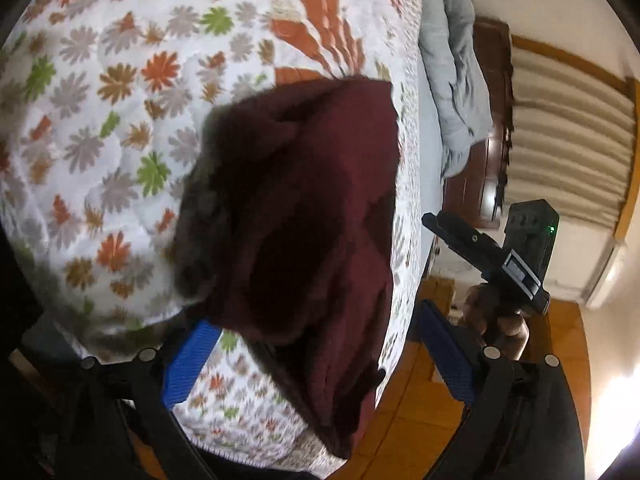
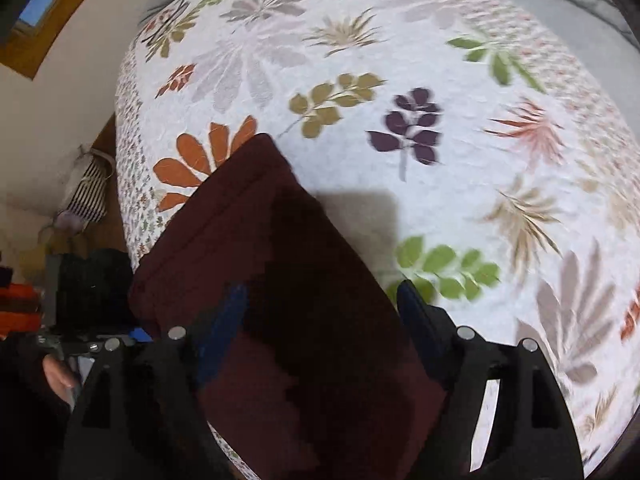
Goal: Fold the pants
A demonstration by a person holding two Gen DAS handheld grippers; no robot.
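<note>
The maroon pants (image 2: 288, 292) lie folded on the floral bedspread (image 2: 440, 184), near its edge. Right gripper (image 2: 320, 312) hangs over the pants, jaws wide apart, nothing pinched. Left gripper (image 1: 316, 356) is also spread open above them.

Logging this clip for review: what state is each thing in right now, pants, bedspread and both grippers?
Pants: maroon, folded into a compact stack, lying on the bed near its edge.
Bedspread: spread flat under the pants.
Left gripper: open, pants between the fingers, pads not pressing.
Right gripper: open, astride the pants, not gripping.
Grey blanket: bunched at the bed's far side.
</note>
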